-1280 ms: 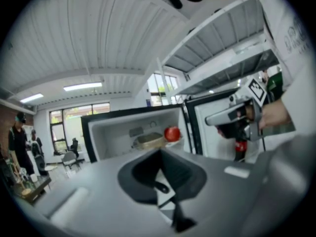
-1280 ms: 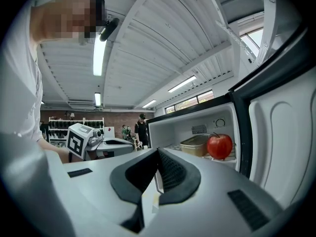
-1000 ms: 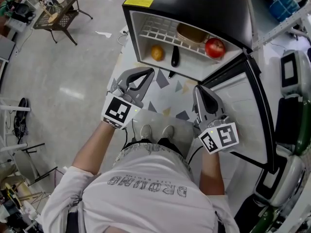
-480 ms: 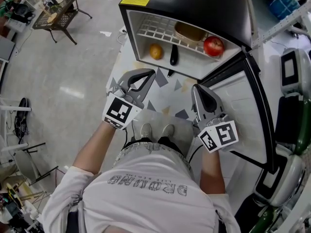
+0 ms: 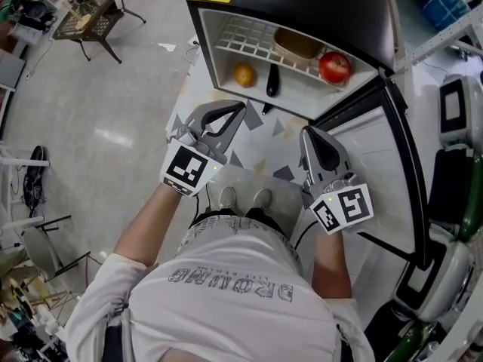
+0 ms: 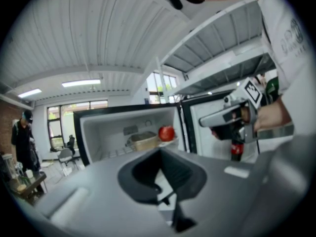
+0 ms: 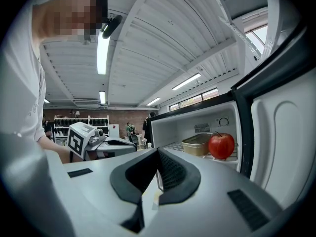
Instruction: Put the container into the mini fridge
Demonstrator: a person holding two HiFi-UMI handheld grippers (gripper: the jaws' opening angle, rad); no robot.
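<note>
Already: container [image 5: 298, 46] on fridge [image 5: 302, 6] shelf beside apple [image 5: 334, 67], so task prob. done. L gripper [image 5: 238, 108], R gripper [image 5: 306, 133]: jaws pressed together, empty, idle before open door [image 5: 377, 172].

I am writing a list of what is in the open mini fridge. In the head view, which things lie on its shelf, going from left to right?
orange fruit → dark elongated thing → container → red apple

Mini fridge [image 5: 302, 6] open at twelve o'clock; container [image 5: 298, 45] on its shelf [image 5: 241, 40]; my left gripper [image 5: 230, 115] and right gripper [image 5: 311, 138] at six.
</note>
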